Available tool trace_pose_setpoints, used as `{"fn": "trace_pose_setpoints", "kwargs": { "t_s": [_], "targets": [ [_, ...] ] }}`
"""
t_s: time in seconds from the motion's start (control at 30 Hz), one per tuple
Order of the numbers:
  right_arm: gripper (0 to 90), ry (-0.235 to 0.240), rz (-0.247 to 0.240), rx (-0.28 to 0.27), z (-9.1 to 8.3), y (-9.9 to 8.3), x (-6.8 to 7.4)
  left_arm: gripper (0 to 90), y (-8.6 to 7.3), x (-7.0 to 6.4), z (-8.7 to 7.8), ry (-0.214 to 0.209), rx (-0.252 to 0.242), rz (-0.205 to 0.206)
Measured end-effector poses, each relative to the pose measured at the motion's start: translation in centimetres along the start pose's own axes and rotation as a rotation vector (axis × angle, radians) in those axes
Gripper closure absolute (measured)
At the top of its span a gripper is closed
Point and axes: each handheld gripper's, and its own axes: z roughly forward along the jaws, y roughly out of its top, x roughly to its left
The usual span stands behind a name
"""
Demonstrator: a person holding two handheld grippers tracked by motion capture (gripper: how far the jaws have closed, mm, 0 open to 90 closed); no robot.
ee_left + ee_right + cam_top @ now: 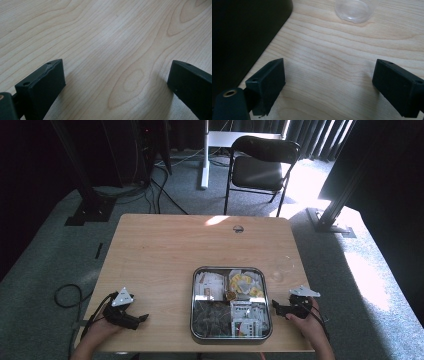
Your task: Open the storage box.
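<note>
I hold my left gripper (141, 318) and right gripper (274, 306) wide open, empty, flanking the rectangular metal tin of sachets (231, 334); the small clear plastic cup (354, 10) is near my right, so I'd approach slowly.

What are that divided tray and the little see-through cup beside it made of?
The tray looks like metal, probably steel or tin: its rounded rim is silvery and catches the light. The cup seems to be thin clear plastic, since the table's wood grain shows through it, though glass cannot be ruled out.
</note>
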Motion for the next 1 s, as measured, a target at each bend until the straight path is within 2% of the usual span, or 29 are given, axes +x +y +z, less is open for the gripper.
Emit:
{"fn": "trace_pose_setpoints", "kwargs": {
  "t_s": [0.47,0.6,1.0],
  "targets": [
    [10.4,-0.001,-0.002,0.001,0.0,0.0,0.0,2.4,0.4,-0.2,0.1,0.029,0.015,-0.025],
    [10.4,0.000,-0.002,0.000,0.0,0.0,0.0,2.4,0.5,-0.3,0.1,0.008,0.010,-0.038],
    [10.4,0.000,-0.002,0.000,0.0,0.0,0.0,2.4,1.5,-1.0,0.3,-0.021,0.007,-0.017]
  ]
}}
